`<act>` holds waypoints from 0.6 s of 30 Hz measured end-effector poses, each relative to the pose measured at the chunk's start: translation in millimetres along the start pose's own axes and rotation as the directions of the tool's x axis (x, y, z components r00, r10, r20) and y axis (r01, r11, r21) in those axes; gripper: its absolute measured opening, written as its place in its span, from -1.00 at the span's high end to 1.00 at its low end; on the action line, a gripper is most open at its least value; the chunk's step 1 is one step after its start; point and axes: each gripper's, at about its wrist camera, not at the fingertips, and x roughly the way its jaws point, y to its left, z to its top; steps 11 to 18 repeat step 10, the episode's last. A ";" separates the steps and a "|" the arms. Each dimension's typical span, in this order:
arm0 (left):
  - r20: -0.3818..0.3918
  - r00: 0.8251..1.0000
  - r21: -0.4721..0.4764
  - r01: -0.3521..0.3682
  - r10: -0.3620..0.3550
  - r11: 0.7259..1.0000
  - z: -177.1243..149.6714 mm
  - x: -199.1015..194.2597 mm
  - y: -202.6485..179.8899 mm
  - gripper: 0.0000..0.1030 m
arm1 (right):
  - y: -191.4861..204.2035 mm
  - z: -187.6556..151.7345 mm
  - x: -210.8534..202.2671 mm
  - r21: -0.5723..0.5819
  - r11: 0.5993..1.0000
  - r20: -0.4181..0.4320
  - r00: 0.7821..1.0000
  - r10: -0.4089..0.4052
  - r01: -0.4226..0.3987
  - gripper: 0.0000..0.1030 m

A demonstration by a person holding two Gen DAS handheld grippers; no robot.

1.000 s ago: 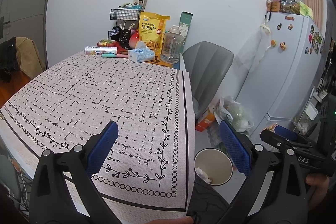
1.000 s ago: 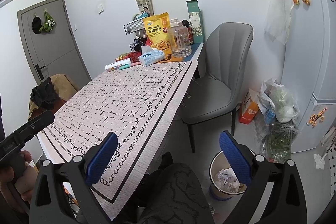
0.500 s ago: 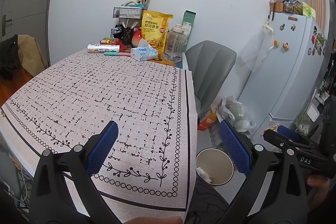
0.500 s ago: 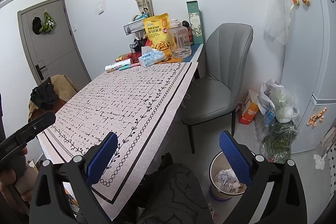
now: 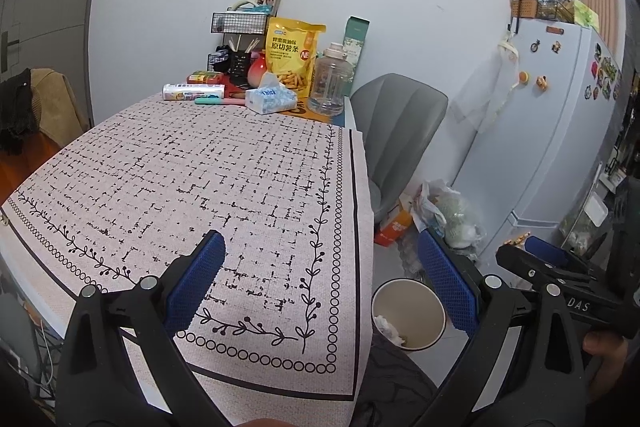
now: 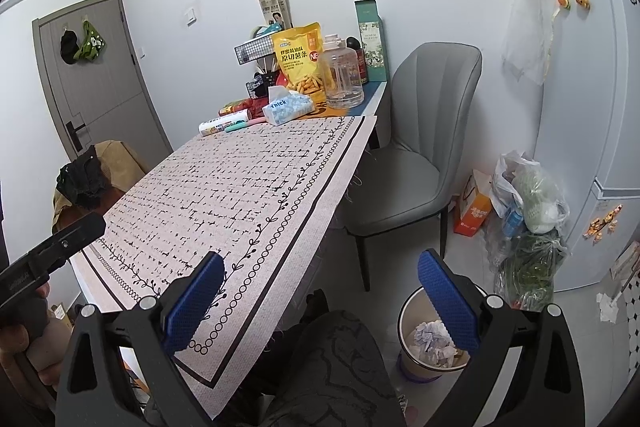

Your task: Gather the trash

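While I hold both the left gripper (image 5: 318,283) and right gripper (image 6: 320,301) spread wide and empty, the bin (image 6: 408,311) stands upright, mouth up, just past the tablecloth (image 5: 224,179) edge, crumpled paper (image 6: 430,341) inside; beyond, a grey chair (image 6: 404,167).

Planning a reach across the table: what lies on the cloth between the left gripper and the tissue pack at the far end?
Nothing: in the left wrist view the tablecloth is bare from the left gripper up to the tissue pack.

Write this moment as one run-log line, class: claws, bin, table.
left claw: open, empty | right claw: open, empty | bin: on floor beside table, crumpled paper inside | tablecloth: no loose trash seen
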 end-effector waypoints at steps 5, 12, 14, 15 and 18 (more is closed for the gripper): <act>-0.008 1.000 0.005 -0.003 0.003 1.000 0.9 2.0 -0.2 -0.86 | -1.0 -0.4 1.6 0.008 1.000 -0.003 1.000 -0.003 0.003 -0.85; -0.018 1.000 0.005 0.000 0.000 1.000 -0.7 5.2 -0.4 -0.86 | -2.2 -0.9 2.9 0.009 1.000 -0.006 1.000 -0.004 0.004 -0.85; -0.018 1.000 0.005 0.000 0.000 1.000 -0.7 5.2 -0.4 -0.86 | -2.2 -0.9 2.9 0.009 1.000 -0.006 1.000 -0.004 0.004 -0.85; -0.018 1.000 0.005 0.000 0.000 1.000 -0.7 5.2 -0.4 -0.86 | -2.2 -0.9 2.9 0.009 1.000 -0.006 1.000 -0.004 0.004 -0.85; -0.018 1.000 0.005 0.000 0.000 1.000 -0.7 5.2 -0.4 -0.86 | -2.2 -0.9 2.9 0.009 1.000 -0.006 1.000 -0.004 0.004 -0.85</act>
